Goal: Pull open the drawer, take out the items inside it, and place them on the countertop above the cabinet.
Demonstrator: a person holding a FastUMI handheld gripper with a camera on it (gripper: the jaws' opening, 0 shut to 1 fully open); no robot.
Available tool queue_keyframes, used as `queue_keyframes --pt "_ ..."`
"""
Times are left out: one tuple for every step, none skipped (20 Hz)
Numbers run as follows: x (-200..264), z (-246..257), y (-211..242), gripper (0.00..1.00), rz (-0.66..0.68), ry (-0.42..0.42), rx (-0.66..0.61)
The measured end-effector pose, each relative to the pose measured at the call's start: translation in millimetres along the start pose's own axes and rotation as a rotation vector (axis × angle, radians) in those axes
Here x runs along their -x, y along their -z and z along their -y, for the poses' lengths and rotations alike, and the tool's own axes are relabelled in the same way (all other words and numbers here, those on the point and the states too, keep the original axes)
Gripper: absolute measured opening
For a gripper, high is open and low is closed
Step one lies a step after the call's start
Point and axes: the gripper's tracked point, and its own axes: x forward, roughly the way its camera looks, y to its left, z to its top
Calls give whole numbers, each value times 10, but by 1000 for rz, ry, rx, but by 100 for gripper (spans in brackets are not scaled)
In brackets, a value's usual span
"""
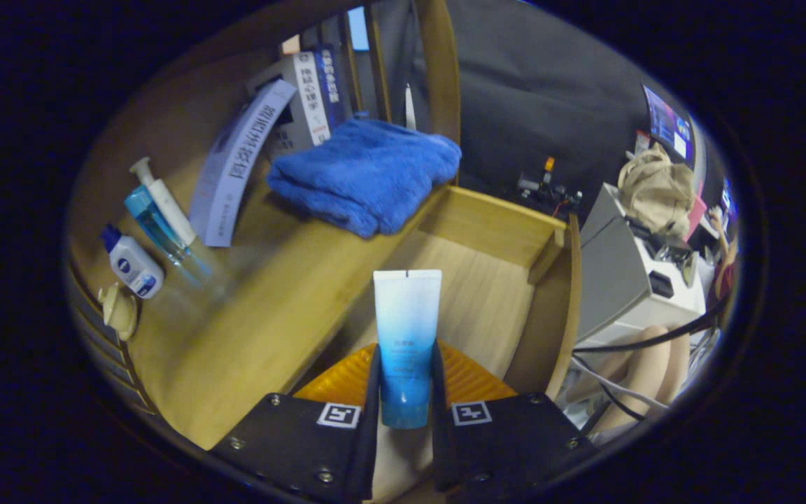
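Black gripper [406, 392] fingers sit closest to the lens, pressed against both sides of a white-to-blue cosmetic tube [406, 343], which stands between them with its blue cap end down near the finger bases and its flat crimped end pointing away. Beneath the fingers an orange ribbed item [469, 378] shows, apparently resting in the open wooden drawer [494, 280], though how much of it the fingers hide cannot be told. The tube looks lifted above the drawer floor, so the carry to the countertop [270, 308] appears under way. That countertop lies beside and above the drawer and already bears a folded blue towel [368, 175], a pump bottle [161, 206], a small white bottle with a blue cap [131, 264], and a leaning white box [231, 168] in front of some books [315, 91]. The main risk is slippage: the fingers hold the soft tube near its lower half, so a sideways swing could let it pivot or squeeze out of the grip. A low carry could knock the tube's far end against the countertop edge or the towel overhanging the drawer. Setting it down among the bottles could topple one, so the bare wood nearer the drawer looks the safer spot.
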Motion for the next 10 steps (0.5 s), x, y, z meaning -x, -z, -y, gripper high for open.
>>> queue_keyframes --pt "46 -79 -55 33 24 -19 9" --pt "89 -177 -122 33 41 -48 22" --pt "114 -297 -190 33 56 -82 41" --pt "141 -428 -251 33 70 -116 57" --pt "174 -576 -275 33 79 -158 78" --pt "179 -715 -310 33 84 -195 100" --pt "178 -820 -353 33 91 -224 126" --pt "138 -888 -376 33 92 -246 155" --pt "106 -956 -399 33 89 -269 183" --pt "61 -1026 -416 33 81 -296 203"
